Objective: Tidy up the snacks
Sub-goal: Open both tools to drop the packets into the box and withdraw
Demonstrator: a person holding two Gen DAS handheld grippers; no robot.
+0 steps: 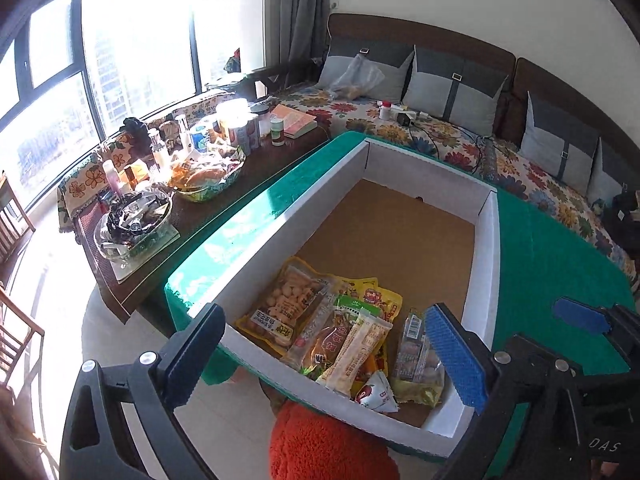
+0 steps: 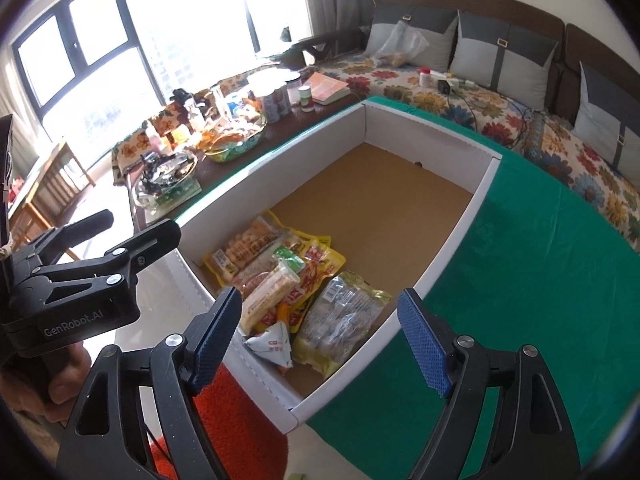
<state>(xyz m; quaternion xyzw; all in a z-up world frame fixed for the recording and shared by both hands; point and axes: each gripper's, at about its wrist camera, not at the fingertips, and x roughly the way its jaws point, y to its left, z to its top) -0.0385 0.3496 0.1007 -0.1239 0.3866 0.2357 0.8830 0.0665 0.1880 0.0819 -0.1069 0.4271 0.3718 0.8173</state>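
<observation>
Several snack packets lie heaped in the near corner of a white cardboard box (image 1: 256, 236) on the green-covered table (image 1: 560, 264), seen from your left wrist. Your left gripper (image 1: 326, 354) hangs above that heap with its jaws wide apart and nothing between them. Leaving the packets bunched at one end keeps most of the brown floor of the box free, probably for whatever comes next. A yellow peanut bag (image 1: 284, 304) sits leftmost, beside a long cream wafer bar (image 1: 356, 350) and a clear bag of wrapped sweets (image 1: 416, 356). Its Chinese lettering is too small to read. Part of your right gripper (image 1: 580, 316) shows at the right edge, and "DAS" is printed on a black housing in the lower right corner.

From your right wrist, the right gripper (image 2: 320, 336) is likewise spread open and empty, poised over the same pile (image 2: 288, 284). A white triangular pack (image 2: 272, 344) with red print lies nearest the box's front wall. Your left gripper (image 2: 96, 240) crosses the left side, its body marked "GenRobot.AI". Glass bowls and bottles crowd the dark side table (image 2: 304, 120) beyond.
</observation>
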